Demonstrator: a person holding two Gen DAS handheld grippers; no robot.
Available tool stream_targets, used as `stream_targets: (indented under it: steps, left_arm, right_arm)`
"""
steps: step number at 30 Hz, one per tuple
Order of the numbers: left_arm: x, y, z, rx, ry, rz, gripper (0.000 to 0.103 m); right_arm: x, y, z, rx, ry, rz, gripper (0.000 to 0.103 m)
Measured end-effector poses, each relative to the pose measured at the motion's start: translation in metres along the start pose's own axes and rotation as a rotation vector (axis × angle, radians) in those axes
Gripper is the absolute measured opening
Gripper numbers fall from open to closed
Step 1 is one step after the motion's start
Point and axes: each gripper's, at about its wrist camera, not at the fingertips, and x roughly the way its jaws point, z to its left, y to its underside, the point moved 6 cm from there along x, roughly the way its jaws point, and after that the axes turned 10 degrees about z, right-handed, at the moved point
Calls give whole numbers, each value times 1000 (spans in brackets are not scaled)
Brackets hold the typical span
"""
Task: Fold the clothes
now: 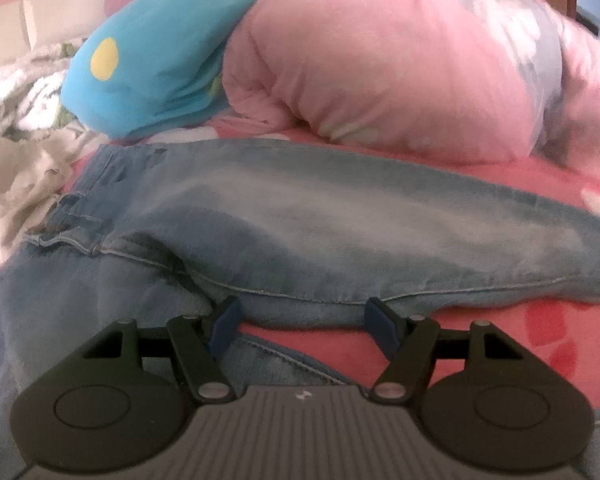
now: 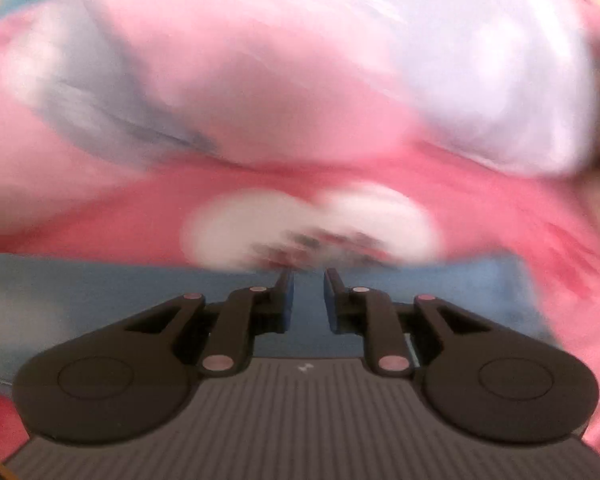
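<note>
Light blue jeans lie spread across a pink bed sheet, with the waistband at the left and a leg running off to the right. My left gripper stands open and wide just at the near hem of that leg, one leg edge passing under its blue pads; the pads grip nothing. The right wrist view is badly blurred. There my right gripper hovers over a blue denim strip, its jaws a narrow gap apart with nothing clamped between them.
A bulky pink quilt is piled behind the jeans and fills the right wrist view as the pink quilt. A turquoise garment with a yellow dot lies at the back left beside crumpled pale clothes. A white print marks the sheet.
</note>
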Motion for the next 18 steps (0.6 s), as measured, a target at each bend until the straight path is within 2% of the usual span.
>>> stream_targets:
  steps: [3,8,10,14,17,18]
  left_arm:
    - [-12,-5,14,-51,12,-24,69]
    - [-18,-6,31,-107,37,-17,69]
    - [-21,-6,31,-113,43,-24,68]
    - [-28,-7,33,-117,26,-57,68]
    - [-29,-8,33,-122,28,-61,68]
    - [-28,-8,33,-124,32,-54,68]
  right_arm:
    - [-7,-15,95,-165,-221,-30,17]
    - [0,-11,273,-455,-606,28,17]
    - [2,-1,324,-567,-698,50,16]
    - [24,20,382,-697,-757,146,16]
    - [46,46,373,-755,-697,239,15]
    - [47,49,365,-750,-687,236,15]
